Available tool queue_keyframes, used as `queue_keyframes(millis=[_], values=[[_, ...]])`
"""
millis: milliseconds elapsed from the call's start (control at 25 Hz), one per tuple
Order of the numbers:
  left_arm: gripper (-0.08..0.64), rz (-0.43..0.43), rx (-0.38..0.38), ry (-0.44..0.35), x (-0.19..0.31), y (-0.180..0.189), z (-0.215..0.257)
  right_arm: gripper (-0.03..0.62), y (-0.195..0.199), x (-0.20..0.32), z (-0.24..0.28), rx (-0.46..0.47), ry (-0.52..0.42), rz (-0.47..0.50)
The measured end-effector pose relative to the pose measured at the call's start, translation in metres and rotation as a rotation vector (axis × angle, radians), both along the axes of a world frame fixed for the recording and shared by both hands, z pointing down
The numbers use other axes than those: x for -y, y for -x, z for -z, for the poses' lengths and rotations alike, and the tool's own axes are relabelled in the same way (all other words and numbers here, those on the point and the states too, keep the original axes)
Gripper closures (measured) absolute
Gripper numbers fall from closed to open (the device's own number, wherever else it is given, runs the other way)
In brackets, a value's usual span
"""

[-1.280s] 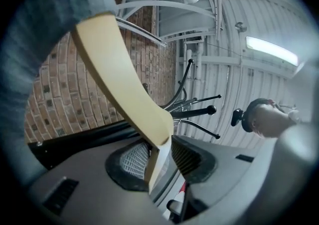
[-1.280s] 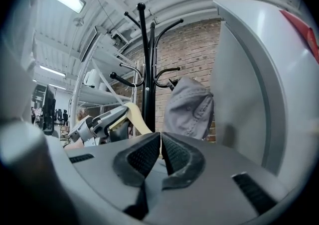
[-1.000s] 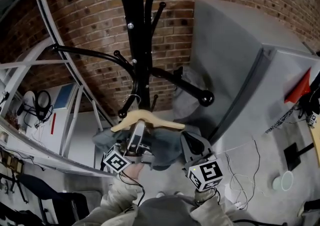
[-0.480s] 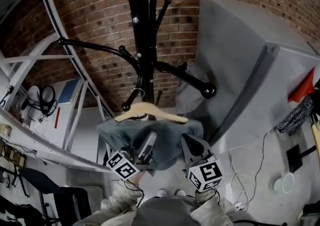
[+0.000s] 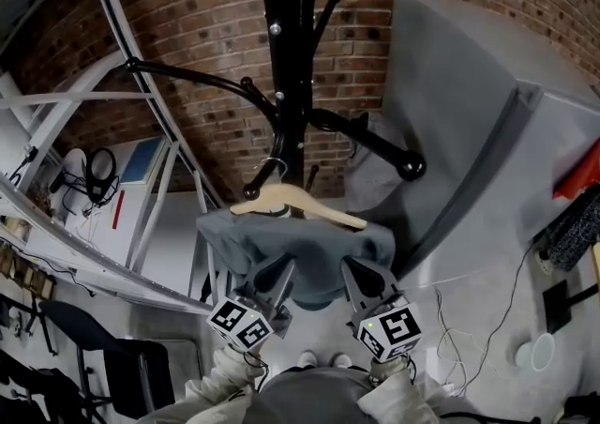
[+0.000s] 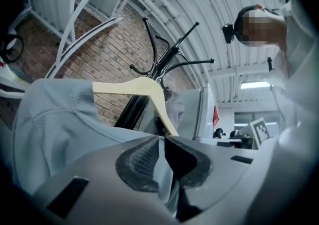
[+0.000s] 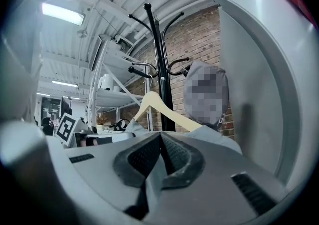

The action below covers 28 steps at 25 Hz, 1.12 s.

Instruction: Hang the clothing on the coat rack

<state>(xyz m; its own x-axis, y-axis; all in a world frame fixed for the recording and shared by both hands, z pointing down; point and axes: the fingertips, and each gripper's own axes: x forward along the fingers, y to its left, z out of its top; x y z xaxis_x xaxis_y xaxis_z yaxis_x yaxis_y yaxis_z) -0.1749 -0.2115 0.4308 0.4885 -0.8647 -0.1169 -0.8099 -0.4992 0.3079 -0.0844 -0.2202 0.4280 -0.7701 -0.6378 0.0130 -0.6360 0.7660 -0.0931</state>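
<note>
A black coat rack [image 5: 291, 56] stands before the brick wall. A wooden hanger [image 5: 302, 203] hangs by its metal hook from one of the rack's lower arms and carries a grey-blue garment [image 5: 300, 244]. My left gripper [image 5: 281, 276] reaches up to the garment's lower left part; its jaws have just been closing, and cloth sits pinched between its pads [image 6: 142, 157]. My right gripper [image 5: 354, 274] is shut on the lower right part, with a fold of cloth between its pads [image 7: 144, 157]. The hanger [image 6: 134, 87] [image 7: 154, 102] shows just above both sets of jaws.
A second grey garment [image 5: 370, 158] hangs on a rack arm to the right. A large grey cabinet [image 5: 469, 131] stands close on the right. White metal shelving [image 5: 122, 131] stands on the left, with a dark chair [image 5: 103, 366] below it. Cables [image 5: 469, 319] lie on the floor.
My left gripper has left the hanger, dropped to the garment's lower edge and closed on the cloth. The right gripper stays on the garment, slightly lower. The garment now hangs spread out.
</note>
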Motion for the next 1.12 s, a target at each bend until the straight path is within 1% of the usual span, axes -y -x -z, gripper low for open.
queue_keyframes(millis=[160,280,400,640,720,880,960,1120], values=[[0.532,0.000,0.047,0.020,-0.013,0.002,-0.012,0.568,-0.001,-0.004,-0.009,-0.028,0.012,0.011],[0.551,0.049,0.110,0.035,-0.023,0.008,-0.023,0.569,-0.006,-0.007,-0.014,-0.049,0.015,0.007],[0.551,0.083,0.163,0.042,-0.029,0.010,-0.027,0.569,-0.011,-0.008,-0.017,-0.044,0.019,-0.005],[0.551,0.125,0.194,0.001,-0.027,0.013,-0.016,0.569,-0.009,-0.008,-0.001,-0.032,-0.021,-0.005],[0.552,0.140,0.193,-0.010,-0.025,0.014,-0.012,0.569,-0.008,-0.008,0.003,-0.030,-0.034,-0.005],[0.551,0.169,0.174,-0.002,-0.024,0.017,-0.001,0.569,-0.006,-0.009,0.007,-0.028,-0.043,-0.003],[0.551,0.171,0.175,-0.011,-0.024,0.019,0.000,0.569,-0.005,-0.009,0.007,-0.032,-0.040,-0.003],[0.551,0.179,0.213,-0.047,-0.022,0.017,0.008,0.569,-0.003,-0.007,0.004,-0.041,-0.029,-0.005]])
